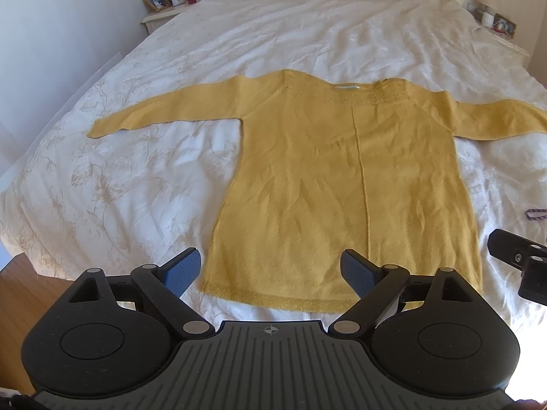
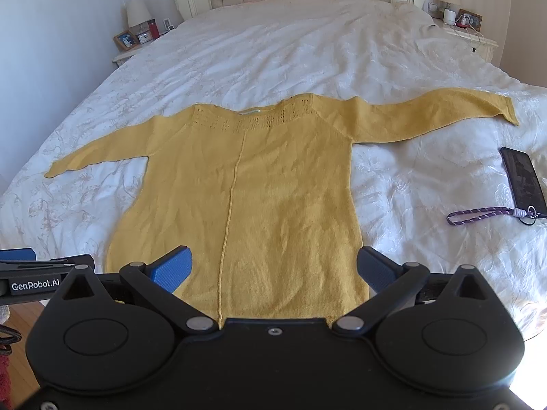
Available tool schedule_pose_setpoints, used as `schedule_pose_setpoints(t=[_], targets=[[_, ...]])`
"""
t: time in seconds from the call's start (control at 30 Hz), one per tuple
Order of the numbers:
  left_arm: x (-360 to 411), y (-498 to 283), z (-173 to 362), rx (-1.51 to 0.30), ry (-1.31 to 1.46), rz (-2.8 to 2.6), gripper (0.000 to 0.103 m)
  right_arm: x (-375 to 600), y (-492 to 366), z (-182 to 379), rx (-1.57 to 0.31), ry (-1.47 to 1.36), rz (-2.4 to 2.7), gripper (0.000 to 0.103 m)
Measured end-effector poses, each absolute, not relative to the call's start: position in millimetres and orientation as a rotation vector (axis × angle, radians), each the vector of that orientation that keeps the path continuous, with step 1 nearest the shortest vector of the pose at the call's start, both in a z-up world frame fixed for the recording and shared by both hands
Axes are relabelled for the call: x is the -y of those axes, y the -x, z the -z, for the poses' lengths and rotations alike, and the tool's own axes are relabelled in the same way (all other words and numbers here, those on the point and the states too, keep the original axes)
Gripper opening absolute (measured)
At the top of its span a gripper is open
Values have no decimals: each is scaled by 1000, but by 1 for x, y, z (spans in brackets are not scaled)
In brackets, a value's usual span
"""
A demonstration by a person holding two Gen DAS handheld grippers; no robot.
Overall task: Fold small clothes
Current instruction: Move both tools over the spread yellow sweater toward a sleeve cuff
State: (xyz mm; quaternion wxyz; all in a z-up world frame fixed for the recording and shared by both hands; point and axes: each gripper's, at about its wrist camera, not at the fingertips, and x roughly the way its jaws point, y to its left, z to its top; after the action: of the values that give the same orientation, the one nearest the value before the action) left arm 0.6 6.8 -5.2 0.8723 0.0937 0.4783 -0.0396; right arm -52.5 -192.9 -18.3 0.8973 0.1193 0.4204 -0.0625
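Left wrist view gives me the sweater [image 1: 342, 177] spread flat on the bed [image 1: 273, 27], neckline away from me, hem nearest, both sleeves stretched out sideways. My left gripper [image 1: 270, 273] hovers over the hem's left corner with its fingers [image 1: 186, 268] spread wide and nothing between them; my right gripper [image 2: 275, 268] sits over the hem's right part, equally wide and empty. I judge the knit light, soft and floppy, likely to sag and stretch if lifted by one point, so I would pinch a sleeve cuff or a hem corner and drag it over low. The bedspread under it is wrinkled and may bunch up with the cloth. A phone [image 2: 523, 181] with a purple strap [image 2: 478, 215] lies to the right of the body, below the right sleeve, apart from both; I would steer that sleeve's fold clear of it
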Motion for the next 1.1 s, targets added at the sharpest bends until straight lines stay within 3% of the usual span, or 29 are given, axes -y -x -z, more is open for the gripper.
schedule_pose_setpoints(t=[1.1], targets=[[-16, -19, 21, -1045, -189, 63, 90, 185, 31, 30, -930, -244, 133, 102]])
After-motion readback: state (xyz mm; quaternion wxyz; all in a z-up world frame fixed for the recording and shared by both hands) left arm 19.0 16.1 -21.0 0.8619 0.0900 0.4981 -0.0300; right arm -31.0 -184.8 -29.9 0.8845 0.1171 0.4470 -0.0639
